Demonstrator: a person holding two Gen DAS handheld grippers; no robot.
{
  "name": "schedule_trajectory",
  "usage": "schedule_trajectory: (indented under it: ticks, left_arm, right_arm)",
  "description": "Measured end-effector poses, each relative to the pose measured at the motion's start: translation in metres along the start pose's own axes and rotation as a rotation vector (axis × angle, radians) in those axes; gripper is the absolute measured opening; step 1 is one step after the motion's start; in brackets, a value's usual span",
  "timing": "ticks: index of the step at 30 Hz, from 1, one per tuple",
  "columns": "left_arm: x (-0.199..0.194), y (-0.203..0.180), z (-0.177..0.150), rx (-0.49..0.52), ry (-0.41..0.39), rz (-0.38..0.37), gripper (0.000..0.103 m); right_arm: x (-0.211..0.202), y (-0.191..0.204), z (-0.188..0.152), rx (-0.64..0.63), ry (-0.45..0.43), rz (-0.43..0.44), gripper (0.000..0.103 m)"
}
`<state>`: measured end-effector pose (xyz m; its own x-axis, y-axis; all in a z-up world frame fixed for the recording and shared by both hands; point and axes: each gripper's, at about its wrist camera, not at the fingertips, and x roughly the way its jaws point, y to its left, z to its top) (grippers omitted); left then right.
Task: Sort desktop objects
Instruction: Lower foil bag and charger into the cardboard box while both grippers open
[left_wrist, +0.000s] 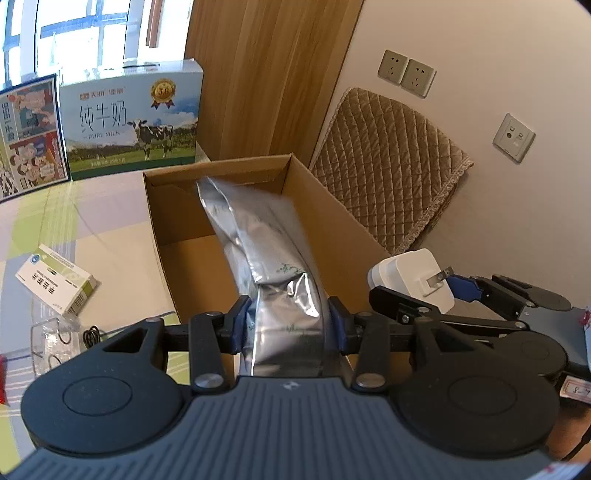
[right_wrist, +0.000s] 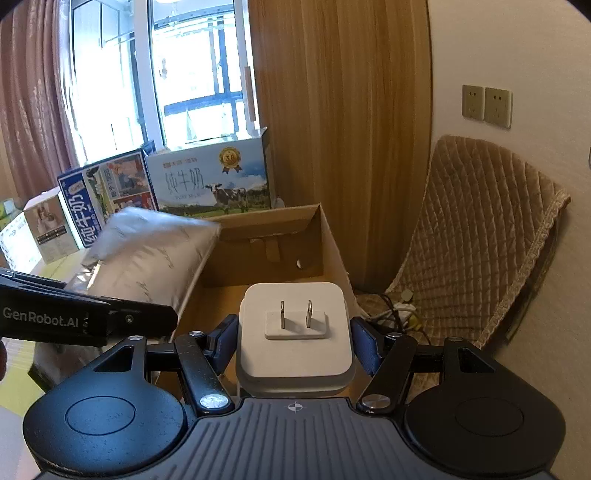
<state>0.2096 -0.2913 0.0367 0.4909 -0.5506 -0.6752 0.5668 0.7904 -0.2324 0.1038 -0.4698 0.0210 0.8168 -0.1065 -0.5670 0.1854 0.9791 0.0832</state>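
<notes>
The big open brown cardboard box (left_wrist: 258, 221) sits on the tabletop (left_wrist: 110, 221) with its far end near the wood panel. It looks nearly empty, so there is lots of room inside.

The long shiny silver foil bag (left_wrist: 266, 258) is next in size. The left gripper (left_wrist: 290, 325) has its jaws pressed on both sides of the bag's near end, and the rest of the bag sticks out over the box, with its far tip low inside. To do this well, I think the bag should go down flat on the box floor, along one wall. Then the jaws can open. Letting go high up could make it flop across the middle.

The small square white plug charger (right_wrist: 293, 332) with two metal prongs is held in the right gripper (right_wrist: 293, 345). Its jaws squeeze the charger's sides, and it hangs over the near end of the box. It seems best to wait until the bag is down, then put the charger in the free space beside it.

A little white and green packet (left_wrist: 55, 280) lies on the tabletop left of the box, not yet sorted.
</notes>
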Motion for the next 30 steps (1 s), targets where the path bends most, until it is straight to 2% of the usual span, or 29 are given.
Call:
schedule_trajectory:
  ticks: [3, 12, 19, 28, 29, 30]
  left_arm:
    - [0.003, 0.002, -0.001, -0.008, 0.000, -0.009, 0.037]
    - [-0.013, 0.009, -0.011, 0.008, -0.011, 0.048, 0.037]
    - [-0.024, 0.015, -0.019, -0.003, -0.011, 0.059, 0.038]
    - [-0.030, 0.018, -0.023, -0.008, -0.014, 0.064, 0.044]
    - [-0.031, 0.020, -0.024, -0.010, -0.015, 0.066, 0.045]
    - [-0.032, 0.020, -0.024, -0.012, -0.015, 0.069, 0.046]
  right_arm:
    - [0.002, -0.001, -0.001, 0.002, 0.003, -0.001, 0.062]
    - [0.002, 0.000, -0.006, 0.002, 0.009, 0.007, 0.062]
    - [0.001, 0.007, -0.007, -0.005, 0.009, 0.018, 0.062]
    - [0.005, 0.013, -0.003, 0.000, -0.003, 0.021, 0.062]
    - [0.004, 0.011, -0.002, 0.012, -0.011, 0.028, 0.062]
    - [0.005, 0.011, -0.001, 0.020, -0.011, 0.027, 0.072]
